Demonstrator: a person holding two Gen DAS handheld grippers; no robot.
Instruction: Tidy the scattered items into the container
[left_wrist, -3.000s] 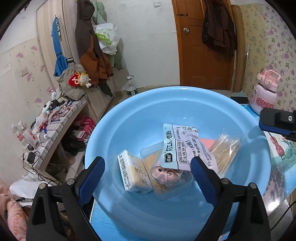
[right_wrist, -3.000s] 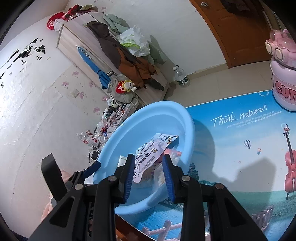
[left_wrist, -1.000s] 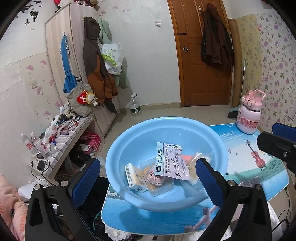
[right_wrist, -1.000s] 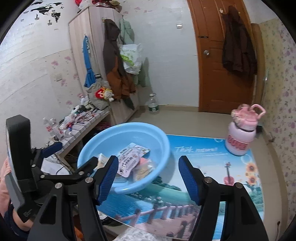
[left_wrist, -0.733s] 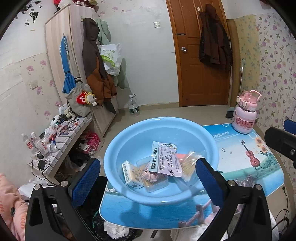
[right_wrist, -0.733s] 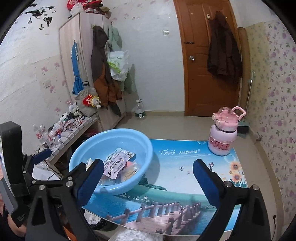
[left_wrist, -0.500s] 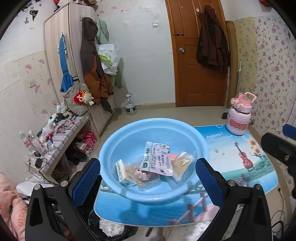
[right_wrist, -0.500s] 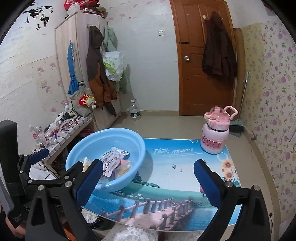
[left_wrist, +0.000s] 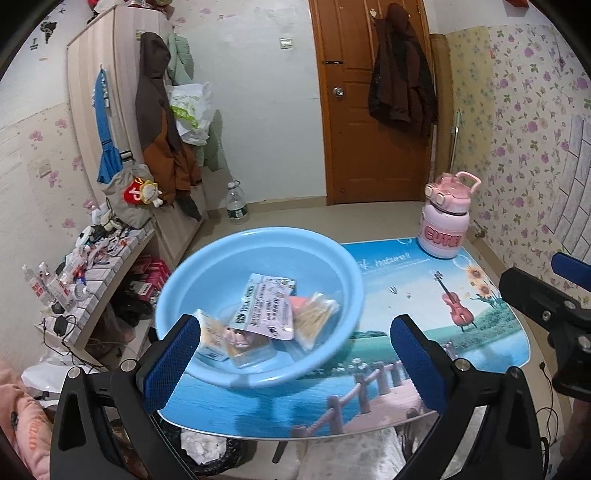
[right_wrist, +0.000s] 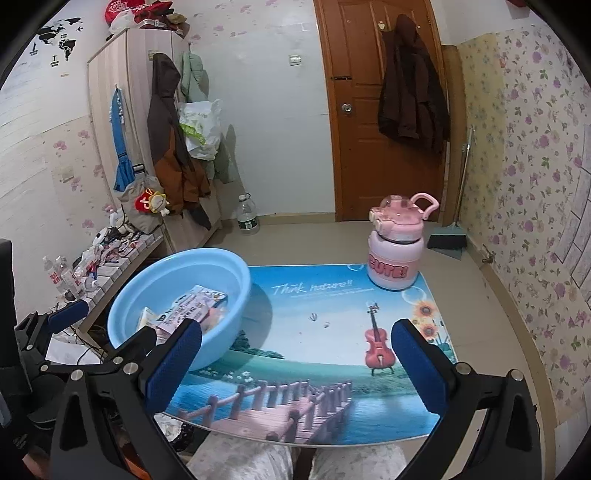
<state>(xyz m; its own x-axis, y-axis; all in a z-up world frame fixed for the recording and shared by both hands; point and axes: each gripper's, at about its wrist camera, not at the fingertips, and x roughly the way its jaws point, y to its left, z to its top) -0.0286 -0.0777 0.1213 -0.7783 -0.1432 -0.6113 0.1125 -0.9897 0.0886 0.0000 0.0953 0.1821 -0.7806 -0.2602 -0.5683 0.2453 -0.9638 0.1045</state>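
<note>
Packets (left_wrist: 271, 312) lay gathered inside the blue basin (left_wrist: 343, 273) at the counter's (right_wrist: 317, 354) left edge, seemingly tidied. Both hand-held grippers, left (left_wrist: 295, 360) and right (right_wrist: 297, 360), hung spread and empty; the right's jaws were opening.

In the left wrist view the left gripper's near finger (left_wrist: 171, 360) covers the corner of the yellow-and-white pack (left_wrist: 213, 338) in the blue basin (left_wrist: 347, 280), and the printed sachet (left_wrist: 267, 312) lies over the clear box (left_wrist: 255, 352) beneath it, whose contents cannot be made out. The sachet's print is too small to read. The right gripper (left_wrist: 546, 306) is cut off by the right edge, so its fingers barely show. In the right wrist view a finger (right_wrist: 173, 356) hides the basin's near rim.
</note>
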